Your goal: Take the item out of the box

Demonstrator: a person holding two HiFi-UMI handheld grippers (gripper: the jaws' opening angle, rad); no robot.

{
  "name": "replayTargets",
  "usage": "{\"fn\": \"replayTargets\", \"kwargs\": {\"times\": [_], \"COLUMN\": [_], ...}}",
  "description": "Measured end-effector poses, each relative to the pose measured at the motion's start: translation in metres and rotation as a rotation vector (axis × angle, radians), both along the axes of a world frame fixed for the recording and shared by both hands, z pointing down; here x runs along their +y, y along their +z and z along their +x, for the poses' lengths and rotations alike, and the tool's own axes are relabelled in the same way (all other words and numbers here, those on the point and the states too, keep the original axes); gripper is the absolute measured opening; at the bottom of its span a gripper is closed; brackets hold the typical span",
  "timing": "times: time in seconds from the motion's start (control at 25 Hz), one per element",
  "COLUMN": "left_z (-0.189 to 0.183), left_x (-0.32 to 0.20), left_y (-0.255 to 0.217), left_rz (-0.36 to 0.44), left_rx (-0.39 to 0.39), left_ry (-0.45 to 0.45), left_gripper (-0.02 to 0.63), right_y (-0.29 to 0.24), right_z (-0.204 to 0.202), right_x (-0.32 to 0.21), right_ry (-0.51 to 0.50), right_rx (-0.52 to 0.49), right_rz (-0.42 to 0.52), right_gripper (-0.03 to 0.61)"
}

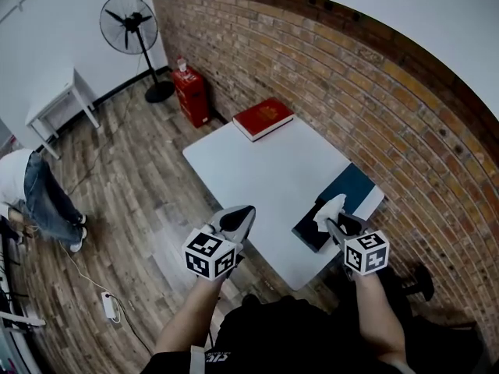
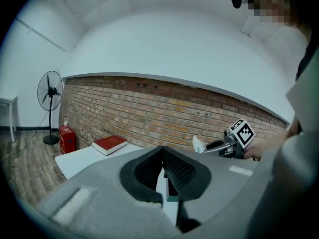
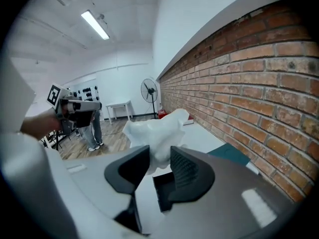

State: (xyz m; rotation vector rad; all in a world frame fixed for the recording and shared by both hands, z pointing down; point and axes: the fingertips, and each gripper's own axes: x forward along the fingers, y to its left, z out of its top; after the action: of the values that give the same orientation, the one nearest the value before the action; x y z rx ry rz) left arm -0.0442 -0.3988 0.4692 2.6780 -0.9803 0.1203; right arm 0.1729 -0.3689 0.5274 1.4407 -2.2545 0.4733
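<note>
A dark open box with a teal lid lies at the right near corner of the white table. My right gripper is shut on a crumpled white item and holds it just above the box. In the right gripper view the white item bulges up from between the pads, with the box's dark opening below it. My left gripper hovers at the table's near left edge. Its jaws are shut with nothing in them.
A red book lies at the table's far end. A brick wall runs along the right. On the wooden floor stand a fan, a red cabinet and a small white table. A person stands at left.
</note>
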Motion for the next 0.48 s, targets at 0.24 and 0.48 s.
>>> {"fn": "replayTargets", "kwargs": {"times": [0.24,0.48], "left_z": [0.021,0.042], "left_x": [0.000,0.006], "left_y": [-0.017,-0.028], "left_rz": [0.023,0.041], "left_rx": [0.003,0.001], "left_ry": [-0.004,0.008], "left_gripper": [0.006,0.006], "right_y": [-0.029,-0.050], "right_z": [0.005,0.014], "right_x": [0.011,0.024], "right_ry": [-0.047,-0.073], "right_rx": [-0.090,-0.157], "right_rz": [0.096,0.180], "right_gripper": [0.126,0.123]}}
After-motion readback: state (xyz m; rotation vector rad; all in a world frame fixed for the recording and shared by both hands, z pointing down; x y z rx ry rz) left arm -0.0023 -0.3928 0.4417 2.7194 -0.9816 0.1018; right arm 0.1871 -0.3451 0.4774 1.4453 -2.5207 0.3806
